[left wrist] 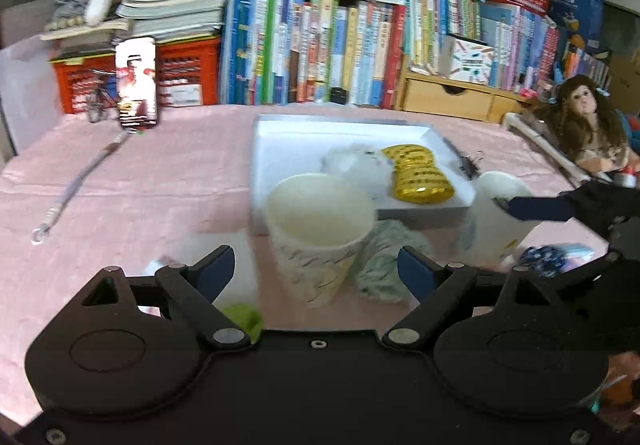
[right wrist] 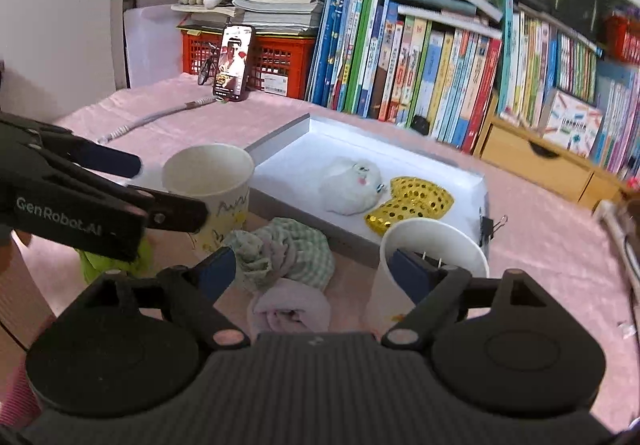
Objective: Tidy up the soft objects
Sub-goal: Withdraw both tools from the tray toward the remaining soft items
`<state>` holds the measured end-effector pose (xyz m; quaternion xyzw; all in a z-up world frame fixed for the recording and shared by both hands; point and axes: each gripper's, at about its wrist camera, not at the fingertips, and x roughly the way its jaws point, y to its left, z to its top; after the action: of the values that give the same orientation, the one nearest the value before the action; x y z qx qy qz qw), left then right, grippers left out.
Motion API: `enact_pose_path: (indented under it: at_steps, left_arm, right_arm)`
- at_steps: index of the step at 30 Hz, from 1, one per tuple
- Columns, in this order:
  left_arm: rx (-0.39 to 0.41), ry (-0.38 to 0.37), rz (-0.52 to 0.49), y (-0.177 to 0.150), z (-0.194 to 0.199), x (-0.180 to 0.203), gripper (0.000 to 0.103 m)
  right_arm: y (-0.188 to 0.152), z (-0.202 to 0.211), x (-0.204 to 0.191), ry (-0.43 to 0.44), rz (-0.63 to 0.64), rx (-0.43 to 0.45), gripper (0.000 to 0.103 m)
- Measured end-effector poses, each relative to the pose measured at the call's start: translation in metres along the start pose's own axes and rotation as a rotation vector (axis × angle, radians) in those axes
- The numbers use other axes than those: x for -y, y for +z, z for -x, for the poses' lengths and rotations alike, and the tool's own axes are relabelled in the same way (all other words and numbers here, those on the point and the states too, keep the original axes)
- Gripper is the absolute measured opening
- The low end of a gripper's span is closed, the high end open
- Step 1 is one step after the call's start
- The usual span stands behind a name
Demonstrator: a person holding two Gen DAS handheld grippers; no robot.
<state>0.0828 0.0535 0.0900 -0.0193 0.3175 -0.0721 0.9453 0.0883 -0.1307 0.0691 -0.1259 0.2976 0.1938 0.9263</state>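
Your left gripper [left wrist: 316, 265] stands released at lower centre of its frame, its blue pads either side of the patterned cup [left wrist: 320, 233] but apart from it, with the green cloth [left wrist: 384, 257] just right of that cup. Your right gripper [right wrist: 312, 269] is likewise spread wide, one finger [right wrist: 412, 269] at the white cup's [right wrist: 432, 245] rim, the green cloth and a lilac cloth [right wrist: 292, 311] between its fingers. The white plush [right wrist: 352, 185] and gold pouch [right wrist: 412, 205] lie in the tray [right wrist: 280, 143] at centre frame.
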Motion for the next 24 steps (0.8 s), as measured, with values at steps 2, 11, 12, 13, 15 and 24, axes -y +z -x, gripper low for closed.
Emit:
enact_pose_path:
  at_steps: [2,11,12,13,15,24]
  left_arm:
    - [0.017,0.018,0.002,-0.007,0.004,-0.005,0.088]
    - [0.085,0.072,0.001,-0.026,0.016,-0.020,0.091]
    - [0.087,0.078,-0.002,-0.028,0.017,-0.021,0.091]
    - [0.088,0.085,-0.005,-0.030,0.018,-0.022,0.091]
    - [0.090,0.098,-0.004,-0.036,0.018,-0.024,0.091]
    - [0.099,0.145,0.003,-0.061,0.022,-0.030,0.091]
  right_arm:
    - [-0.002,0.001,-0.004,-0.017,0.010,0.011,0.091]
    - [-0.001,0.002,-0.007,-0.009,0.013,0.028,0.091]
    - [-0.001,0.001,-0.008,-0.009,0.015,0.030,0.091]
    - [-0.002,0.001,-0.008,-0.008,0.016,0.030,0.091]
    - [-0.003,0.001,-0.009,-0.007,0.018,0.033,0.091]
    - [-0.004,0.003,-0.007,-0.009,0.015,0.052,0.091]
